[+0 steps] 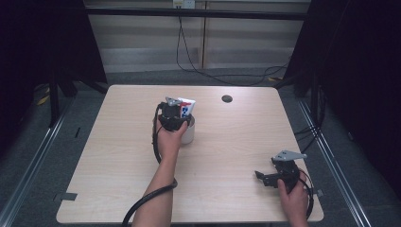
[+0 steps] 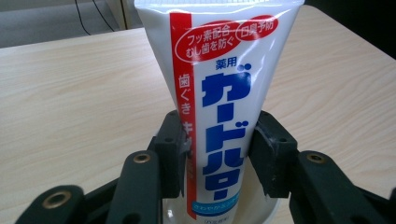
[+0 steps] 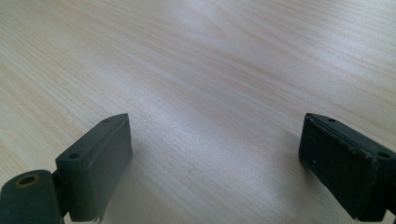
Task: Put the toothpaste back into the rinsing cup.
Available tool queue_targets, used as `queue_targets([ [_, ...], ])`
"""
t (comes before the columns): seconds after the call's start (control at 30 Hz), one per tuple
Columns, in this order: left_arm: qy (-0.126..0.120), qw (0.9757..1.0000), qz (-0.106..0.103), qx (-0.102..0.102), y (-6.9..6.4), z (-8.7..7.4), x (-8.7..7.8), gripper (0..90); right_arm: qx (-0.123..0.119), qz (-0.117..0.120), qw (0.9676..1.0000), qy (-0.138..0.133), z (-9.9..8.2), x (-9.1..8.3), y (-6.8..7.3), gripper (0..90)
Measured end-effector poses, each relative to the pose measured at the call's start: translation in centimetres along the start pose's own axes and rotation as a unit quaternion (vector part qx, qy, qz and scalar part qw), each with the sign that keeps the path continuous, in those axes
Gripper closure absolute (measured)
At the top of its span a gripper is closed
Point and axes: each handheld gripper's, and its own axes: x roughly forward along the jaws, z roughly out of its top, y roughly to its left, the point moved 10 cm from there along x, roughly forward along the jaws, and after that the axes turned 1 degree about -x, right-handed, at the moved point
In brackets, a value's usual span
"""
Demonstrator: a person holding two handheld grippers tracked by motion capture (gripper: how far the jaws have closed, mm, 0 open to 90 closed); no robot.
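Note:
A white toothpaste tube [image 2: 219, 84] with a red stripe and blue lettering stands upright in a white cup [image 1: 189, 135] near the middle of the table. My left gripper [image 2: 217, 140] has its two black pads [image 2: 173, 154] pressed on either side of the tube, just above the cup's rim [image 2: 268, 209]. In the high view the left gripper [image 1: 174, 113] sits over the cup, with the tube's top [image 1: 187, 106] poking out beyond it. My right gripper [image 1: 265, 178] rests low over the table's front right, jaws wide apart. Bare wood lies between the right gripper's [image 3: 215, 158] jaws.
The light wooden table [image 1: 118, 156] has a small dark round hole [image 1: 227, 99] near its far edge. Black cables [image 1: 198, 71] trail across the grey floor behind the table. Dark curtains hang on both sides.

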Motion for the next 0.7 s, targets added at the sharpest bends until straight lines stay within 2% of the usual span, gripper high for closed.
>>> queue_targets([
  [0.07,0.005,1.0,0.004,0.005,0.1,-0.14,-0.06,58.8,0.0,0.0,1.0,0.0,0.0,0.0,0.0,9.2],
  [0.17,0.002,1.0,0.005,-0.001,0.01,-0.16,-0.01,58.6,0.0,0.0,1.0,0.0,0.0,0.0,0.0,9.2],
  [0.33,0.006,1.0,0.005,0.001,-0.11,-0.36,0.02,58.2,0.0,0.0,1.0,0.0,0.0,0.0,0.0,9.2],
  [0.4,0.011,0.9999,0.007,0.008,-0.02,-0.56,0.02,58.0,0.0,0.0,1.0,0.0,0.0,0.0,0.0,9.2],
  [0.47,0.011,0.9999,0.005,0.004,-0.12,-0.63,0.11,57.7,0.0,0.0,1.0,0.0,0.0,0.0,0.0,9.2],
  [0.7,0.017,0.9998,0.007,0.01,-0.14,-0.98,0.17,57.3,0.0,0.0,1.0,0.001,-0.01,-0.01,0.0,9.2],
])
